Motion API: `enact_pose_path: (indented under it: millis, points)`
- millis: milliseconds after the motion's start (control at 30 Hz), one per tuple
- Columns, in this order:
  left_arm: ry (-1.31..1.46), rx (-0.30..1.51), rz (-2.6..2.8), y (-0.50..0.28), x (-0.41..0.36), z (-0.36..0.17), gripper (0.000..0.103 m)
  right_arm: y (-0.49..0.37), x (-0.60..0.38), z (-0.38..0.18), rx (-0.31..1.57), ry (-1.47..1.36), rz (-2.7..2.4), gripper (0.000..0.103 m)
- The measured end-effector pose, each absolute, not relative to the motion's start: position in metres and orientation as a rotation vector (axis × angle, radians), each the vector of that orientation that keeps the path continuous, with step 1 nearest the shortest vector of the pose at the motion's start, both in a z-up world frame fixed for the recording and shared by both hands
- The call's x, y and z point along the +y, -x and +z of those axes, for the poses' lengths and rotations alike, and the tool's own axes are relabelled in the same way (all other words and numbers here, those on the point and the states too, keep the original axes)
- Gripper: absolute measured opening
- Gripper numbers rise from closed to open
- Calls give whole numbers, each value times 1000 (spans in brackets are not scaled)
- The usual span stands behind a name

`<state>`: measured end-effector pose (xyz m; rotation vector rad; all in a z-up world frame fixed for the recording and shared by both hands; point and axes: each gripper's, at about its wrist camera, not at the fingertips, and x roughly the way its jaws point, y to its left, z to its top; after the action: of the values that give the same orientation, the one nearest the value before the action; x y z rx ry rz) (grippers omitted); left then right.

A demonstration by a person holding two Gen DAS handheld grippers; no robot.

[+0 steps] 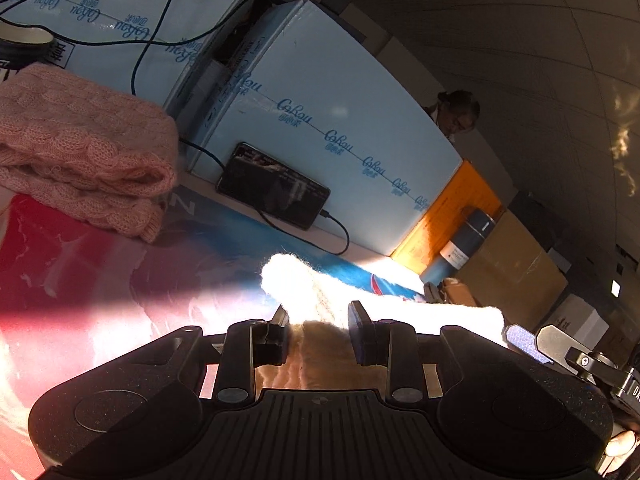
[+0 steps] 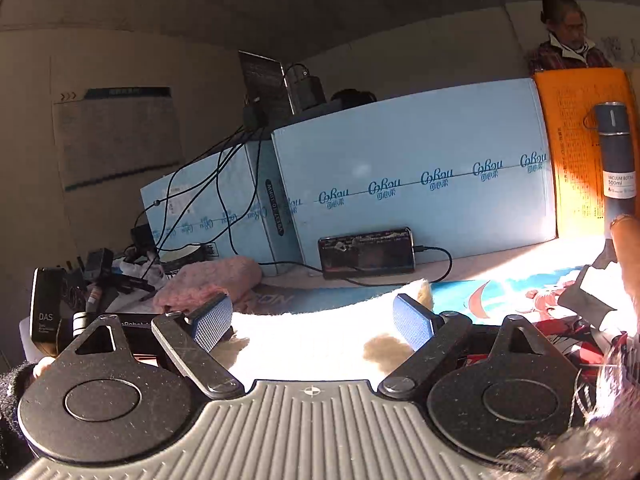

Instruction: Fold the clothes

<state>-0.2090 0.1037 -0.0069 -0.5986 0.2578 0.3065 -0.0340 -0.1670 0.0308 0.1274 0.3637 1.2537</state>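
Two hand-held grippers work one white knit. The left hand-held gripper (image 1: 318, 314) has its jaws partly apart with the white knit (image 1: 320, 284) running up between them — the pads look near the cloth on both sides, but glare washes out the contact, so I can't tell if it's actually pinched. The right hand-held gripper (image 2: 312, 320) is spread wide, jaws well apart, holding nothing; the knit (image 2: 312, 340) lies under and between its fingers, sunlit, with a brownish patch near the right finger. My read: both are set along one edge of the knit so it can be lifted or laid as a straight line — whether that's a fold starting or one just set down, the pics don't settle.

Outward: the knit lies on a worktop (image 1: 92, 280) covered w/ a red-and-blue printed sheet. A pink sweater (image 1: 80, 152) sits folded at the far left, well apart from the white one — probably parked there to keep the middle free. Behind, a phone (image 1: 274, 190) on a cable leans at the foot of pale blue boxes (image 1: 340, 92); a dark bottle (image 2: 614, 152) stands at the right by an orange sheet. A person is partly visible beyond the boxes.
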Motion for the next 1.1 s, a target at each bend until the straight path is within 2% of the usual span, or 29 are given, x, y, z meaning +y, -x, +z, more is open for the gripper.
enact_pose_path:
  millis: [33,67,100,133,167,200,300,367,467,700,1033,1100]
  points:
    - [576,258,328,208,102,-5,32,32,-161,26,393,-140,1243,87]
    - [554,258,350,207,100,-3,39,28,-154,20,438,-150,1215,87]
    - [532,259,371,206,98,-1,57,23,-147,14,487,-161,1186,87]
    - [509,259,393,205,96,0,68,15,-142,7,551,-182,1158,87]
    - [487,259,414,204,94,2,86,8,-137,1,609,-205,1131,87]
    - [465,259,436,203,92,4,93,2,-136,-4,639,-238,1118,87]
    - [394,254,409,203,83,11,100,-4,-137,-12,670,-294,1116,91]
    - [322,294,397,196,74,12,101,-4,-137,-13,669,-299,1128,94]
    - [240,392,443,178,68,2,101,4,-134,-13,642,-252,1115,94]
    - [285,499,457,162,78,-14,103,10,-132,-14,618,-211,1095,96]
    - [463,441,379,176,98,-23,103,8,-177,-3,634,-420,993,99]
    - [479,432,366,177,100,-23,103,11,-194,4,662,-468,957,103]
